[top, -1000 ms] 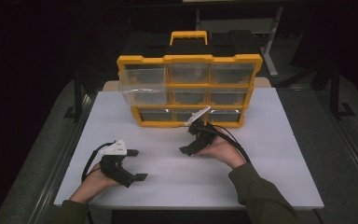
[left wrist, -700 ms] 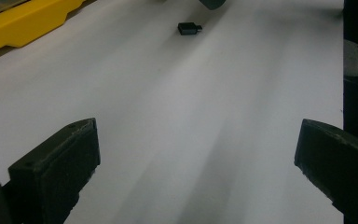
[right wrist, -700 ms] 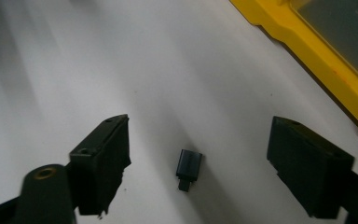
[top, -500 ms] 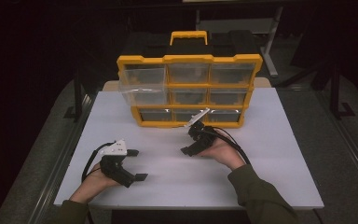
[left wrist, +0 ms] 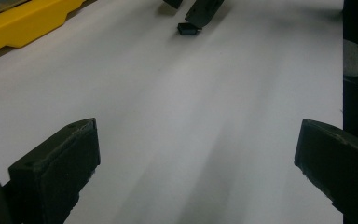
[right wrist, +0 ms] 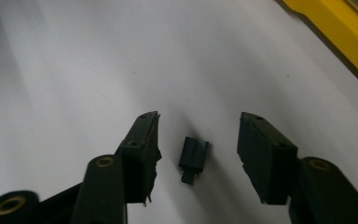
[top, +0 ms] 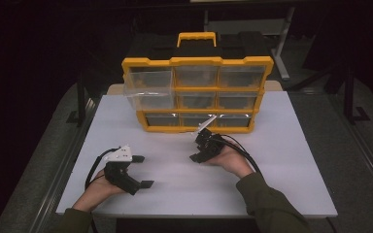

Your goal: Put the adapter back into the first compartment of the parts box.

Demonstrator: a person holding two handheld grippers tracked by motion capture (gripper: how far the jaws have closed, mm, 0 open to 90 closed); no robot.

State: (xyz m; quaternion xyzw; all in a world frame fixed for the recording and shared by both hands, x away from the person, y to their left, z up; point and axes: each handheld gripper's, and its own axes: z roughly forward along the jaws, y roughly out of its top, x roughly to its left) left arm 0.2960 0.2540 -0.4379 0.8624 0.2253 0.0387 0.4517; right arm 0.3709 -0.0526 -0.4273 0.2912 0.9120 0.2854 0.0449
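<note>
Left tool [left wrist: 196,154] jaws wide apart over white table [left wrist: 177,102].

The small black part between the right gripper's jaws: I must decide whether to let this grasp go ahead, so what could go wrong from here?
1. The small black part lies flat on the white table between open jaws of the right gripper; closing could pinch it askew or flick it away.
2. It is dark and tiny, so easily lost if it skids toward the yellow organizer.
</note>
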